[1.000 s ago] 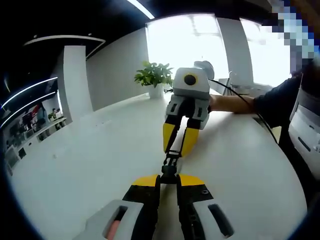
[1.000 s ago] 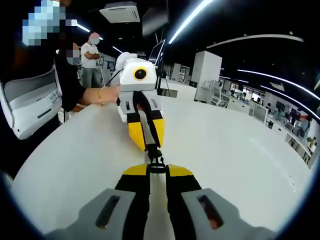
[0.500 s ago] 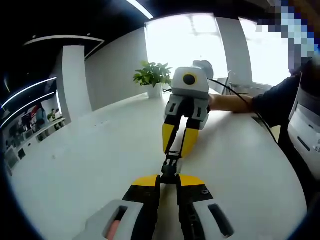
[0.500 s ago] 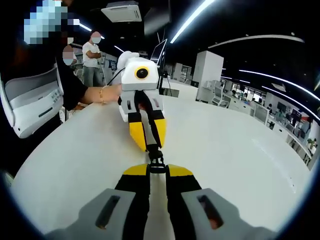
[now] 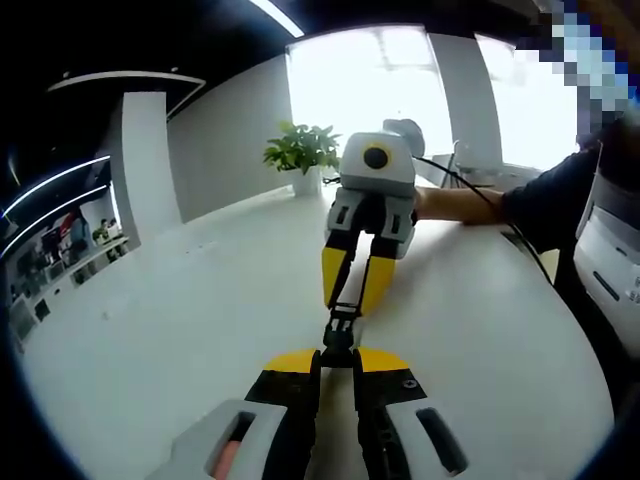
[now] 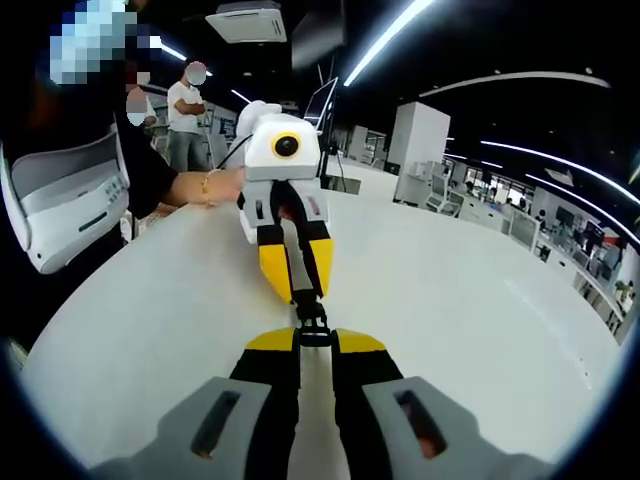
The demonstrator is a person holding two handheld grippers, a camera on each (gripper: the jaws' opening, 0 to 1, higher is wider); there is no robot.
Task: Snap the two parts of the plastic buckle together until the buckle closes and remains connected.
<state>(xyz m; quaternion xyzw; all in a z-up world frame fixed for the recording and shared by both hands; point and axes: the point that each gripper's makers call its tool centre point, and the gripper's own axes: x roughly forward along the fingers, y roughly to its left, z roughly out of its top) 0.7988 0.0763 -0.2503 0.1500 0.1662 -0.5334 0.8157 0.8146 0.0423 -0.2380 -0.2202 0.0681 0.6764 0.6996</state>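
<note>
We have a big white counter (image 5: 150, 330) running out under both views, with a potted plant (image 5: 300, 155) at its far edge in the left gripper view and a person standing well back (image 6: 185, 110) in the right gripper view. The two grippers face each other nose to nose above the counter. The left gripper (image 5: 336, 362) has its yellow-tipped jaws nearly closed, pinching the near end of the black buckle (image 5: 339, 330); the same gripper shows opposite in the right gripper view (image 6: 296, 285). The right gripper (image 6: 314, 343) also has its jaws drawn in tight on its own end of the buckle (image 6: 311, 322), and it comes in from across in the left gripper view (image 5: 350, 295). The buckle sits right between the two sets of tips, held off the counter, its long axis running straight along the line from one gripper to the other. We judge the coming move is a straight push along that axis, each gripper equally near its half. We can't tell from these pictures whether the two parts have clicked fully home or are just mated at the mouth; the piece is small and dark. Any sideways tilt between the grippers could jam the prongs.
</note>
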